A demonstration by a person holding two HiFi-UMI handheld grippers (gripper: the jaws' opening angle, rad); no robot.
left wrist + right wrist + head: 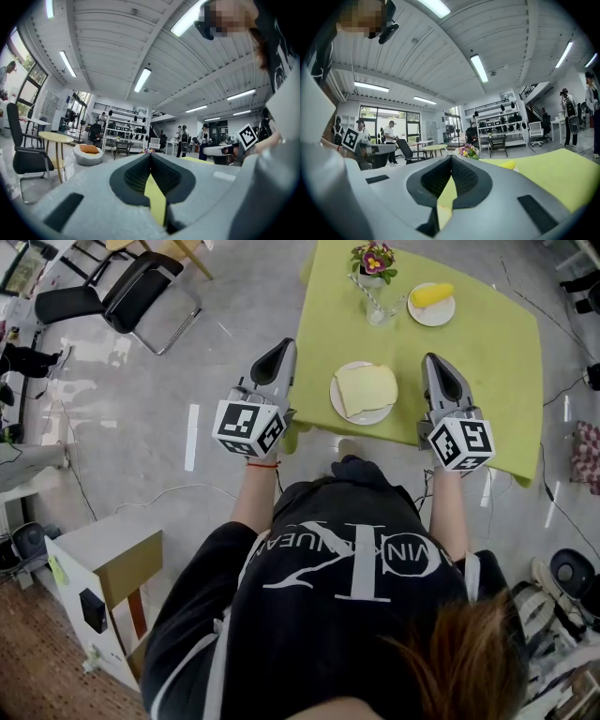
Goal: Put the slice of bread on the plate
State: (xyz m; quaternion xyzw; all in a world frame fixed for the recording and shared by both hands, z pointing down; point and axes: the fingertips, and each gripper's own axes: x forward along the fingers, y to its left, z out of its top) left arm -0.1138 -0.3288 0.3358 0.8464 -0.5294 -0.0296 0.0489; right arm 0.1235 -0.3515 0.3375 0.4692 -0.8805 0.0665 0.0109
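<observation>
A pale slice of bread (366, 388) lies on a white plate (360, 414) near the front edge of a table under a yellow-green cloth (487, 352). My left gripper (282, 350) is held level to the left of the plate, over the table's left edge, its jaws shut with nothing between them. My right gripper (437, 366) is level to the right of the plate, jaws shut and empty. In the left gripper view the fingertips (150, 155) meet; the right gripper view shows its tips (451, 157) together too. Neither gripper touches the bread or the plate.
A second white plate (431, 305) with a yellow thing on it stands at the back, beside a glass vase of flowers (374, 268). A black chair (122, 292) stands on the floor at the left, a white cabinet (103, 592) near my left side. Cables cross the floor.
</observation>
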